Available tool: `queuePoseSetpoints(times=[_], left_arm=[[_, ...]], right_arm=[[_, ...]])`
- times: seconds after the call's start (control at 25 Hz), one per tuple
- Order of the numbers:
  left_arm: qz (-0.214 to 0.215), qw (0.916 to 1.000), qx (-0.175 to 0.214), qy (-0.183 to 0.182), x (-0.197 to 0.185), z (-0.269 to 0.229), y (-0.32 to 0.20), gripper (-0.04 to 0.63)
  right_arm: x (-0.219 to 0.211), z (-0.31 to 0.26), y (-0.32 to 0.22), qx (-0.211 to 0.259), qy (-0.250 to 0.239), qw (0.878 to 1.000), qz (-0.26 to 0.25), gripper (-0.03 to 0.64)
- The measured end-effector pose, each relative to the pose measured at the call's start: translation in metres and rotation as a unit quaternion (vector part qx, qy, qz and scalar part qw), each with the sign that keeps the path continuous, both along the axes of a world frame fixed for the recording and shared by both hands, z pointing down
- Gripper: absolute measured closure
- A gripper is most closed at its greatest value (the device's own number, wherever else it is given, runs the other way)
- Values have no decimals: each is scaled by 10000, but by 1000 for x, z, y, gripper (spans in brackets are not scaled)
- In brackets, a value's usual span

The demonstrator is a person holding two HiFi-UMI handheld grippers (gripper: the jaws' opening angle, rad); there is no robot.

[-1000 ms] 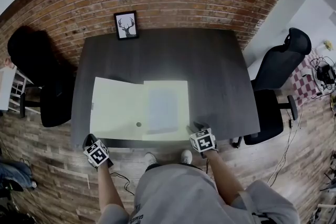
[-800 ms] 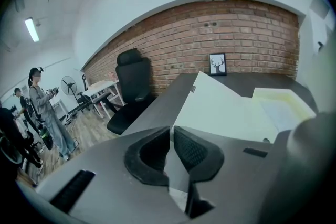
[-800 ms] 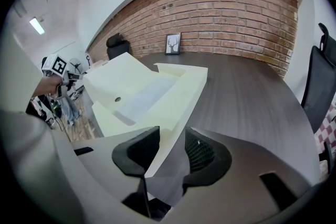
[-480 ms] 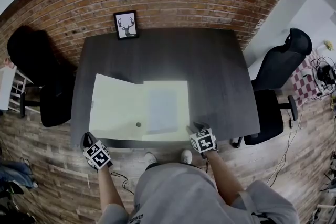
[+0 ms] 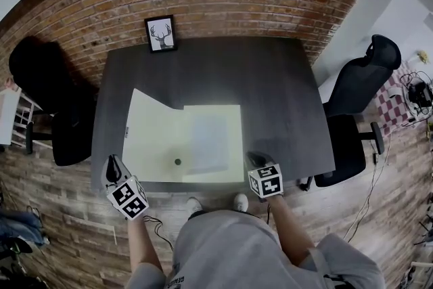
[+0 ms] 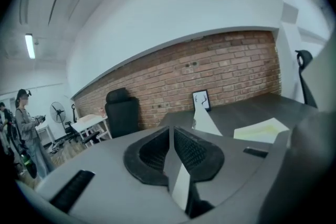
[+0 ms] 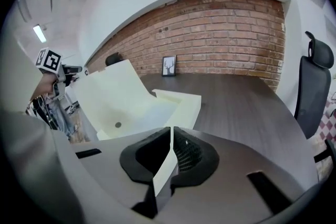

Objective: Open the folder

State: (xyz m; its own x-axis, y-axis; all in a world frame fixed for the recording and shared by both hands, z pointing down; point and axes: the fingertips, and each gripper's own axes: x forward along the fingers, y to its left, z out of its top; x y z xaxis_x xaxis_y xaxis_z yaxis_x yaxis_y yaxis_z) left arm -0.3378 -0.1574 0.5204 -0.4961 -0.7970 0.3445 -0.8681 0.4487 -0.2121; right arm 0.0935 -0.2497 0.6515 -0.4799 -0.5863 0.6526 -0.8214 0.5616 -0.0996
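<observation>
A pale yellow folder (image 5: 206,139) lies spread open on the dark desk (image 5: 270,91). Its left cover (image 5: 150,132) curls up off the desk, carried by my left gripper (image 5: 112,170) at the near left corner. In the left gripper view the left gripper (image 6: 170,134) is shut on a thin pale sheet edge, with the raised cover (image 6: 206,122) beyond it. My right gripper (image 5: 256,160) is at the folder's near right corner. Its jaws are closing, and in the right gripper view the right gripper (image 7: 171,135) pinches the folder's pale edge (image 7: 164,168). The folder (image 7: 131,99) bows upward there.
A framed deer picture (image 5: 162,32) leans on the brick wall at the desk's far edge. One black office chair (image 5: 358,105) stands to the right, another (image 5: 47,91) to the left. A person (image 6: 26,123) stands far off in the left gripper view.
The left gripper has risen and the folder's left cover has lifted and curled up with it. The right gripper has shifted slightly up at the near right corner.
</observation>
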Motion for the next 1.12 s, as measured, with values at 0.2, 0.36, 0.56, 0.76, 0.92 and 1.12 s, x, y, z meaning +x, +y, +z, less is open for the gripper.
queuePoseSetpoints(times=[0.2,0.36,0.56,0.76,0.92,1.12], left_arm=[[776,9952,559,183,63,-44,-36,571],[1329,9856,909,521,115,-66,-60,574],[2047,9681,1213,783,175,-93,-77,580],[2614,9508,1463,793,220,-113,-79,583],[2852,9410,1548,956,241,-116,-74,583],[2967,9363,1587,1003,252,-119,-69,583]], right_arm=[[-11,-70,-18,878,-441,9951,95,617],[-16,-134,-26,1635,-827,9829,186,617],[-20,-203,-23,2502,-1128,9613,236,617],[-28,-250,-10,2991,-1385,9439,200,617],[-32,-265,-3,3151,-1483,9373,156,618],[-34,-268,1,3187,-1452,9366,112,618]])
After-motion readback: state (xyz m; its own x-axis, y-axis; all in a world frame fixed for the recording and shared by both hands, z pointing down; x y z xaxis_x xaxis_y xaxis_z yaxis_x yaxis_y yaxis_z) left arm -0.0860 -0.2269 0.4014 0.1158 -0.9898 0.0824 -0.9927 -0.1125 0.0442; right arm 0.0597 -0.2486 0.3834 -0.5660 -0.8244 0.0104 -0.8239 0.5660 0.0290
